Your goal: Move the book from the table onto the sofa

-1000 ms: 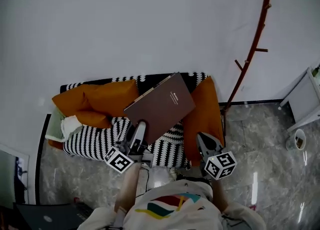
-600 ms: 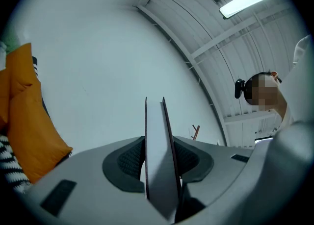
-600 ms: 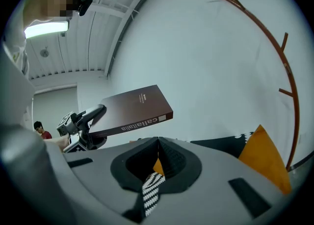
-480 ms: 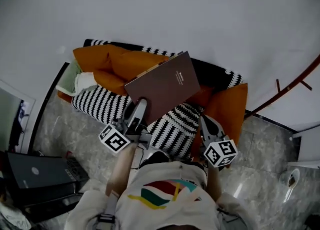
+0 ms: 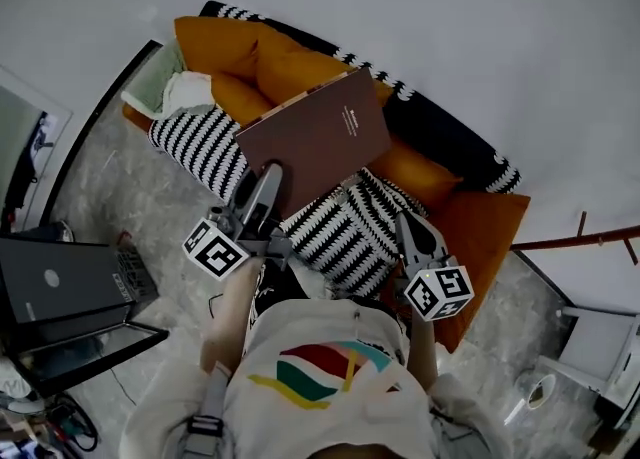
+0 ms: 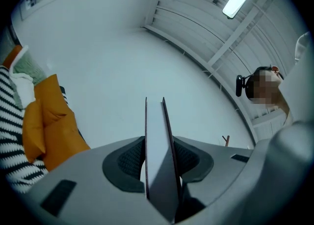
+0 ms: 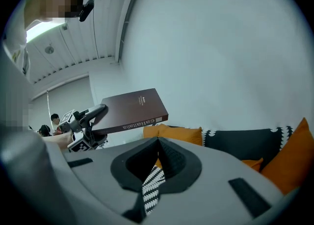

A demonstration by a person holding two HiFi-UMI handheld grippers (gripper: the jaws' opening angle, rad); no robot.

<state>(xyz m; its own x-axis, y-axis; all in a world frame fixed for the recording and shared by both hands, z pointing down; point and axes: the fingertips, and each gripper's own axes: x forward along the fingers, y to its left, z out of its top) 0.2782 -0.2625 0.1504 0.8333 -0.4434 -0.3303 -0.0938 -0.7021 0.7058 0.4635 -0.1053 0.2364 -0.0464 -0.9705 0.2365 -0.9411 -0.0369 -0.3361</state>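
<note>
The brown hardcover book [image 5: 315, 137] hangs tilted above the sofa [image 5: 455, 142], over its black-and-white striped throw [image 5: 330, 232] and orange cushions [image 5: 290, 72]. My left gripper [image 5: 268, 177] is shut on the book's near edge; in the left gripper view the book [image 6: 158, 136] stands edge-on between the pads of the left gripper [image 6: 158, 145]. My right gripper [image 5: 408, 225] hovers over the striped throw to the right of the book, shut and empty. The right gripper view shows its jaw tips of the right gripper [image 7: 158, 143] meeting, with the book [image 7: 132, 111] and the left gripper [image 7: 91, 116] beyond.
A pale green pillow and white cloth [image 5: 180, 92] lie at the sofa's left end. Black cases [image 5: 60, 292] stand on the marble floor at the left. A curved wooden coat rack [image 5: 590, 240], a white cabinet [image 5: 600, 332] and a small bin [image 5: 535, 392] are at the right.
The head view has swung round, so the sofa now runs diagonally. Both grippers moved sideways along the sofa, the left still gripping the book. The right stays shut.
</note>
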